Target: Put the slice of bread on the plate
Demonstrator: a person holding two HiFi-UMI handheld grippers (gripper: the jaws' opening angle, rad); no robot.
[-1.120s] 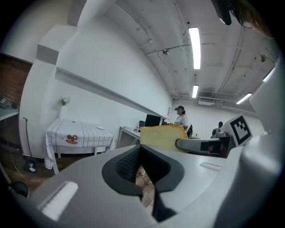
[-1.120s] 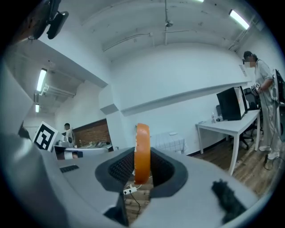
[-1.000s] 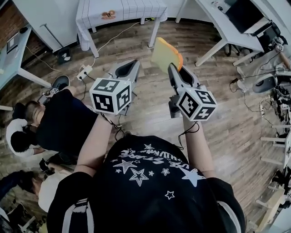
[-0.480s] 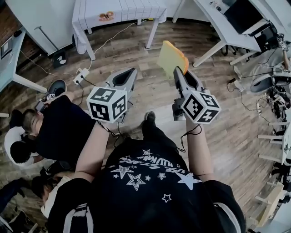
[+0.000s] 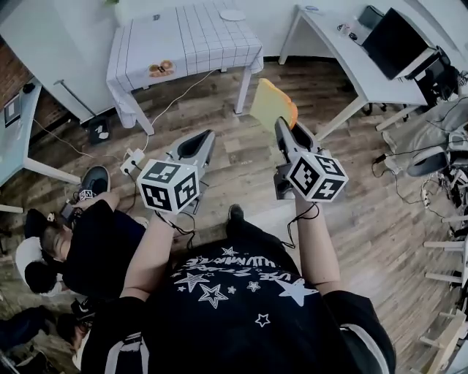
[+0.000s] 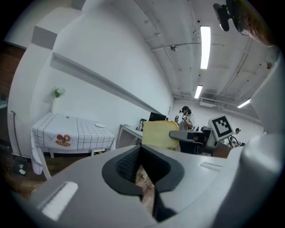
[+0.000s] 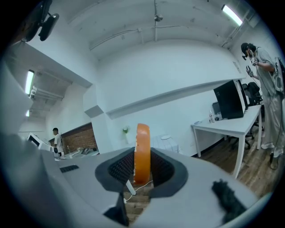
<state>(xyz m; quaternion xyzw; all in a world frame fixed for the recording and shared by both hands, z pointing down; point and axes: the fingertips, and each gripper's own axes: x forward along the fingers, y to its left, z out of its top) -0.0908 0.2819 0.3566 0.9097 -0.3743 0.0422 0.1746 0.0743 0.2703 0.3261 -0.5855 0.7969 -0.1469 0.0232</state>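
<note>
Carrying the bread [image 5: 272,102] upright, clamped in your right fingers [image 7: 119,169] and well short of the desk [image 5: 197,44], hold that squeeze until above the plate [image 5: 232,14] at its far edge; left fingers [image 6: 127,164] gape slightly, empty.

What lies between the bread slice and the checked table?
Only wooden floor, in the head view. The bread slice, clamped in the right gripper, hangs short of the checked table.

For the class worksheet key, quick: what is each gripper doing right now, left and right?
Left gripper: open, nothing between its jaws.
Right gripper: shut on the slice of bread, held on edge.
</note>
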